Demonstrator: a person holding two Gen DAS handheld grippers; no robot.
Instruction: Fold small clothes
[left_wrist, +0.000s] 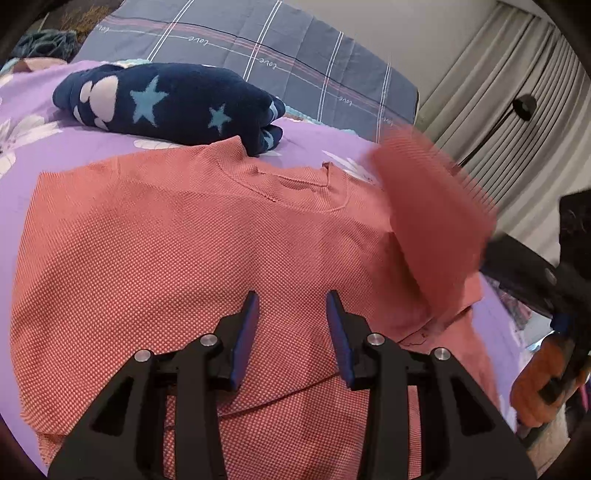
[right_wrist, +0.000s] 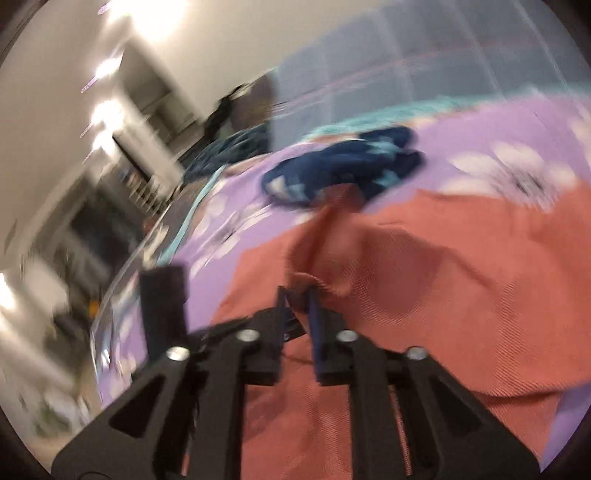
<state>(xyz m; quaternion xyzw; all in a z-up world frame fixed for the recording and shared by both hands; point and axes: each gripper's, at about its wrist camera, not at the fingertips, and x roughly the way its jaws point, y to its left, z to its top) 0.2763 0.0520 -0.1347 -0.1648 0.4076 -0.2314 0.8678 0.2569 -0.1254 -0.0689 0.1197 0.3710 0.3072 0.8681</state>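
Surface: purple floral bedsheet, with a salmon knit shirt spread flat on it, neckline at 12 o'clock from the left wrist view. Just beyond the collar, at 11 o'clock, a navy fleece bundle with stars lies touching the shirt's top edge. Further out: a grey plaid duvet. Curtains and a black floor lamp at 2 o'clock. In the right wrist view, blurred wall lights and shelving at 9–10 o'clock; detail not readable.

Left gripper: pitched down over the shirt's lower middle, jaws clearly apart, blue pads with a wide gap, nothing between them. Whether the tips touch the fabric can't be told.

Right gripper: jaws nearly together, pinching a fold of the shirt, cloth tented up from the pinch. View motion-blurred. From the left side, the shirt's right sleeve is lifted off the bed at 2 o'clock, blurred, leading to the black gripper body. The person's right hand, at 4 o'clock, wraps the handle.
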